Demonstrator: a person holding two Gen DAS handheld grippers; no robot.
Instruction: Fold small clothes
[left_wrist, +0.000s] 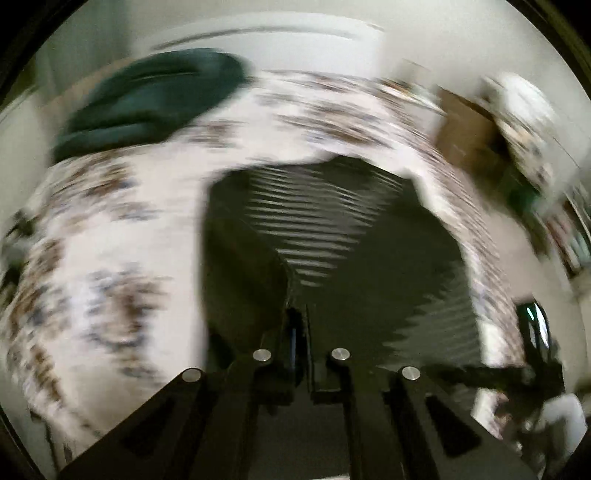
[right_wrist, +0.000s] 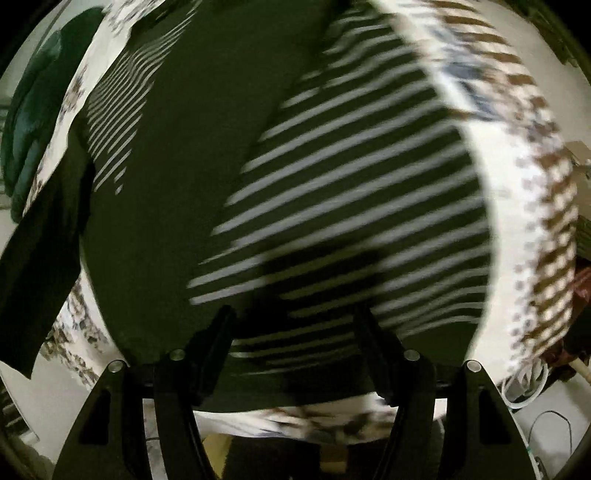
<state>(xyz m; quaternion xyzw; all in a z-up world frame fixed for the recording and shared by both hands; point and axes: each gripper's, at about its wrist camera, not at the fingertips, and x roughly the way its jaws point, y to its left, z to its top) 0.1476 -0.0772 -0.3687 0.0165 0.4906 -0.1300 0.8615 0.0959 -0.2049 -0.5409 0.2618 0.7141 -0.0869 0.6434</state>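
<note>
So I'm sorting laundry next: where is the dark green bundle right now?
The dark green bundle lies at the upper left of the left wrist view, on the patterned sheet, beyond and left of the striped shirt; the right view shows it at its far left edge.

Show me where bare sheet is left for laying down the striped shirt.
Bare floral sheet lies left of the striped shirt, below the green garment. The far left corner under that garment is crowded. Right of the shirt, only a narrow strip reaches the bed edge.
</note>
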